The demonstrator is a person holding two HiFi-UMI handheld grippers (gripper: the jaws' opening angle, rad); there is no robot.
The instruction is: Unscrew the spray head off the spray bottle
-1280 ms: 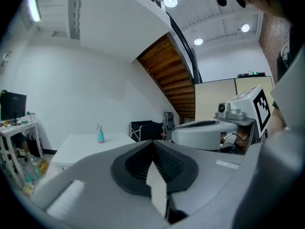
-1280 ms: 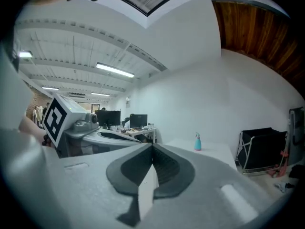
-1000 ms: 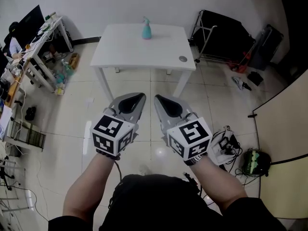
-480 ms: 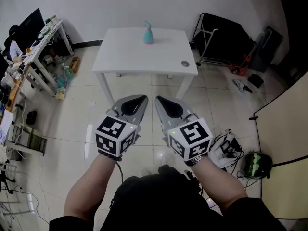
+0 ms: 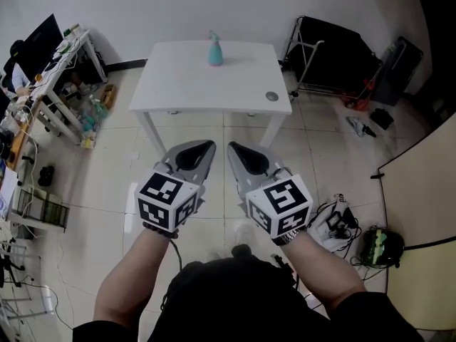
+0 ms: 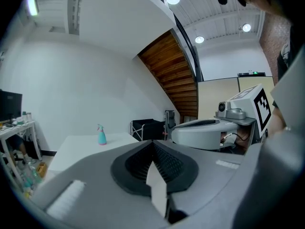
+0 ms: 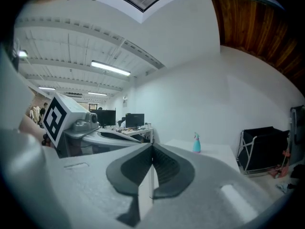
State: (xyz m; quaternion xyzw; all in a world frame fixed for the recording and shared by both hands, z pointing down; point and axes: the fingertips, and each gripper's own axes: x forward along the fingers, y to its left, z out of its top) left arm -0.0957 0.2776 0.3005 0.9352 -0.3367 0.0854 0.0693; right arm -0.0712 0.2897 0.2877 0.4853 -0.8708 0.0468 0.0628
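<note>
A teal spray bottle (image 5: 214,50) with a light spray head stands upright near the far edge of a white table (image 5: 185,84). It shows small and far off in the left gripper view (image 6: 102,136) and in the right gripper view (image 7: 197,144). Both grippers are held side by side over the tiled floor, well short of the table, pointing toward it. My left gripper (image 5: 211,145) (image 6: 153,142) is shut and holds nothing. My right gripper (image 5: 231,147) (image 7: 152,146) is also shut, with nothing between its pads.
A small round grey object (image 5: 271,96) lies near the table's right front corner. A cluttered desk with monitors (image 5: 50,55) stands at left and a black folding cart (image 5: 328,52) at right. Cables (image 5: 335,216) and a green item (image 5: 377,244) lie on the floor by a partition board (image 5: 427,191).
The table and bottle have drifted slightly lower in the head view as the person steps toward them. Both grippers stay shut and side by side.
</note>
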